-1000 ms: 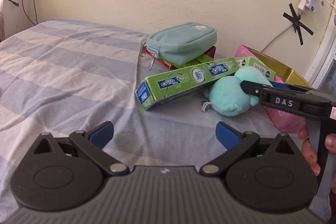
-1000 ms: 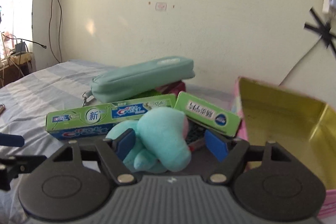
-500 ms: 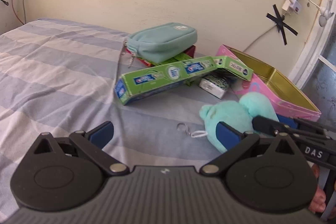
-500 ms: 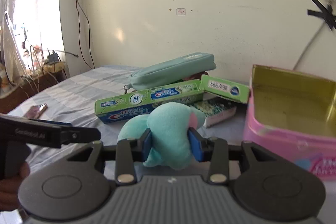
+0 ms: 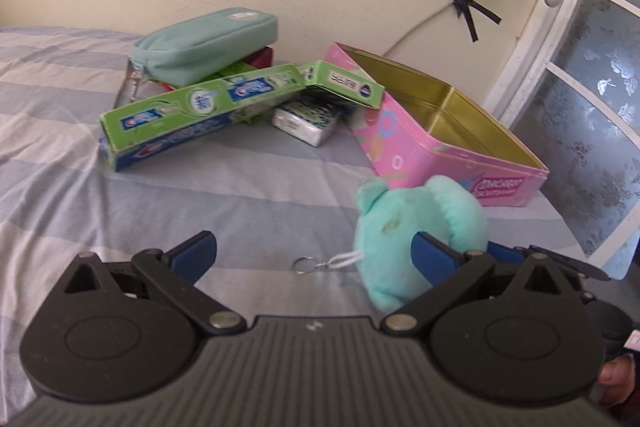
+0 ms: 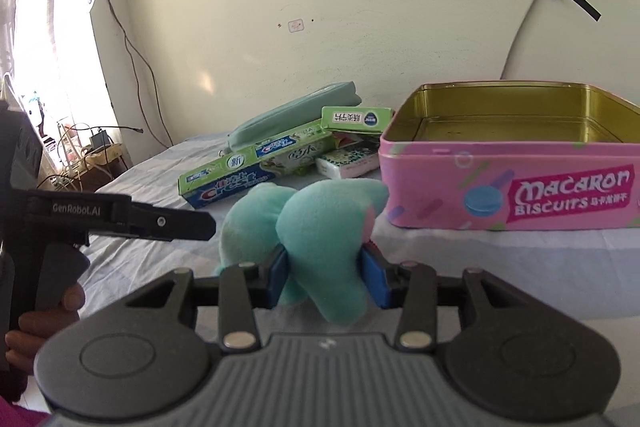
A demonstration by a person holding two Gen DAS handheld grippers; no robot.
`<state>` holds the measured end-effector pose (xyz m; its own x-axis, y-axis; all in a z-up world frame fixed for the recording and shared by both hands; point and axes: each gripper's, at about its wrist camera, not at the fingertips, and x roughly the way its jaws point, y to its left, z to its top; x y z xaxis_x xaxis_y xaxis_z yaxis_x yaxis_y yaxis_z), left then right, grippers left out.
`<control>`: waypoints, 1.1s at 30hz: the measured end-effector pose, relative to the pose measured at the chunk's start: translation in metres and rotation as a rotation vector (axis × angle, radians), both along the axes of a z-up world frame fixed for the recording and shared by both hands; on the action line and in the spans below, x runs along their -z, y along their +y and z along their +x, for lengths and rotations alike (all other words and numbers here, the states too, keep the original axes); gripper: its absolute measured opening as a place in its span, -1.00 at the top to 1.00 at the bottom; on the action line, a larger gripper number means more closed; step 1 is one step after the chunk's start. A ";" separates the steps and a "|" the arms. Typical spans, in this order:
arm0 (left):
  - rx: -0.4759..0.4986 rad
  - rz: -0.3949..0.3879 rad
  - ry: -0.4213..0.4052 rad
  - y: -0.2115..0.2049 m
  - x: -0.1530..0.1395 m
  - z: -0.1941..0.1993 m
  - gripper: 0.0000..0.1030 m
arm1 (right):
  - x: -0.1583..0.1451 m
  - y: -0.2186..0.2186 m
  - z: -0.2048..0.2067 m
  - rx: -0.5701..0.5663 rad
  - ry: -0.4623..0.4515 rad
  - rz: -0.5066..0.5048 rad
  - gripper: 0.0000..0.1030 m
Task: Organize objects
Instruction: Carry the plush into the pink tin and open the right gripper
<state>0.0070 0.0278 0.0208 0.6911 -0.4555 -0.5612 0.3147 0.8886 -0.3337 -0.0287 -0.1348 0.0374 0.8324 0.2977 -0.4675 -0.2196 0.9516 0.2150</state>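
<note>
My right gripper (image 6: 326, 277) is shut on a teal plush toy (image 6: 320, 223) and holds it above the bed, in front of the open pink biscuit tin (image 6: 508, 183). In the left wrist view the plush toy (image 5: 416, 223) hangs at the right with its key ring (image 5: 304, 264) dangling, near the tin (image 5: 452, 163). My left gripper (image 5: 312, 251) is open and empty over the striped bedsheet. It also shows in the right wrist view (image 6: 176, 223) at the left of the toy.
A pile lies by the wall: a long green toothpaste box (image 5: 200, 115), a teal pouch (image 5: 208, 45), a smaller green box (image 5: 344, 83) and a tissue pack (image 5: 308, 119). A window frame (image 5: 560, 67) stands at the right. Cables hang on the wall.
My right gripper closed on the plush toy and lifted it back and to the right, away from the pile toward the tin's front. My left gripper stayed open.
</note>
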 end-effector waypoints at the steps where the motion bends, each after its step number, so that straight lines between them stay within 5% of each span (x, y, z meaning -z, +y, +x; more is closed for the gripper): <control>1: 0.007 -0.005 0.006 -0.001 -0.001 0.001 -1.00 | 0.001 0.000 -0.001 0.003 -0.001 -0.004 0.13; 5: 0.027 0.001 0.016 -0.006 -0.005 0.002 -1.00 | 0.003 -0.003 -0.009 0.003 -0.028 -0.020 -0.22; 14: 0.088 -0.010 0.027 -0.011 -0.010 0.009 -1.00 | 0.001 -0.008 -0.014 -0.034 -0.053 -0.033 -0.41; 19: 0.154 -0.031 0.074 -0.023 -0.003 0.013 -1.00 | 0.002 -0.003 -0.009 -0.067 -0.050 -0.046 -0.42; 22: 0.207 -0.013 0.108 -0.036 0.008 0.016 -0.65 | 0.006 0.000 -0.003 -0.085 -0.032 -0.053 -0.35; 24: 0.232 -0.034 0.133 -0.043 0.009 0.021 -0.53 | 0.010 0.001 0.003 -0.119 -0.008 -0.045 -0.08; 27: 0.254 -0.012 0.036 -0.055 -0.018 0.022 -0.53 | 0.010 0.004 0.004 -0.125 -0.021 -0.066 0.13; 33: 0.331 0.036 -0.152 -0.115 -0.071 0.043 -0.56 | -0.030 -0.027 0.002 0.030 -0.244 -0.095 0.18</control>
